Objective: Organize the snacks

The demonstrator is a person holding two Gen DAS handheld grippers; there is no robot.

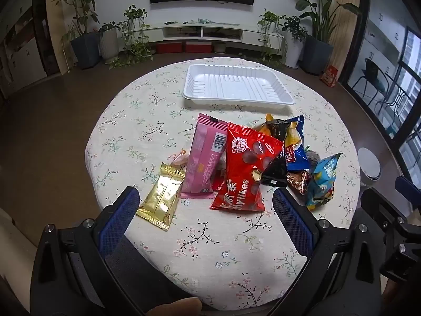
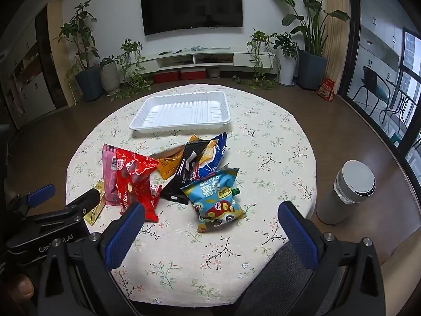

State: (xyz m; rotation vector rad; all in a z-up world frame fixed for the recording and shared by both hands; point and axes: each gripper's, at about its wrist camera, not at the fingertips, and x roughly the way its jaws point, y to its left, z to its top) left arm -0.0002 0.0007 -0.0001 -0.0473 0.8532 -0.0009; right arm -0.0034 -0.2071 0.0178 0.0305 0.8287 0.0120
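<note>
A heap of snack packets lies mid-table: a red Mylikes bag (image 1: 244, 166) (image 2: 136, 181), a pink packet (image 1: 205, 158) (image 2: 109, 176), a gold packet (image 1: 161, 197), a black packet (image 1: 276, 171) (image 2: 184, 173), a dark blue bag (image 1: 296, 142) (image 2: 213, 155) and a light blue chips bag (image 1: 322, 181) (image 2: 217, 200). Behind them sits an empty white tray (image 1: 236, 85) (image 2: 181, 113). My left gripper (image 1: 206, 201) hovers open just before the heap, nothing between its fingers. My right gripper (image 2: 210, 213) is open too, the light blue bag just ahead of its gap.
The round table wears a floral cloth (image 1: 210, 250) (image 2: 263, 158). A grey cylindrical bin (image 2: 344, 194) stands on the floor to the right. The left gripper's body (image 2: 52, 216) shows at the right wrist view's left edge. Potted plants and a TV cabinet line the far wall.
</note>
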